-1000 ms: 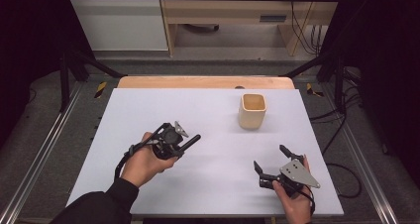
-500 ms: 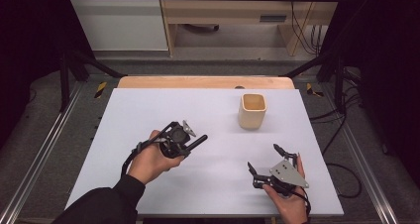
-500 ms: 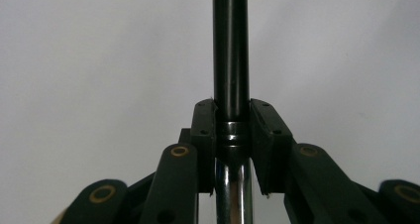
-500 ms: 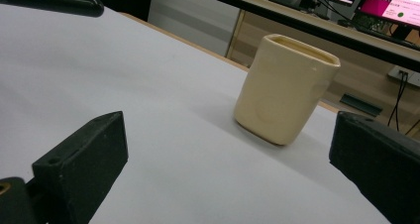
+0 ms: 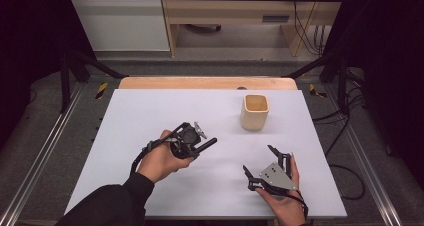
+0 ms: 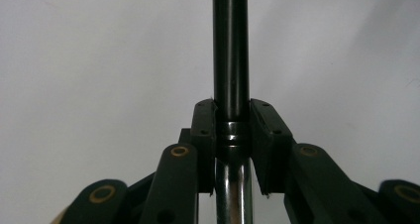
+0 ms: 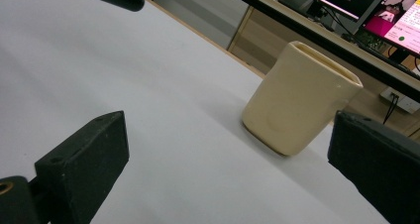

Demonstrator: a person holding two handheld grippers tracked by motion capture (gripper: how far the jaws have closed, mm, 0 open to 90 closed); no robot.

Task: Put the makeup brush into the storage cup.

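Over the white table (image 5: 150, 116), my left gripper (image 5: 205, 145) clamps a black rod (image 6: 231, 50); my right gripper (image 5: 262, 161) gapes wide, facing the cream cup (image 7: 299, 97).

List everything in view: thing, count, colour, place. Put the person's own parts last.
cup: one, cream, open top, upright on the far right part of the table.
rod: one, black with a shiny metal lower part, clamped between the left gripper's jaws, pointing toward the cup.
table: one, white top with a wooden far edge, centre of the high view.
metal frame: grey rails along both sides of the table.
left gripper: one, black, shut on the rod, left of centre.
right gripper: one, black with a grey plate, jaws open and empty, near right, facing the cup.
hands: two, one on each gripper; dark sleeve on the left arm.
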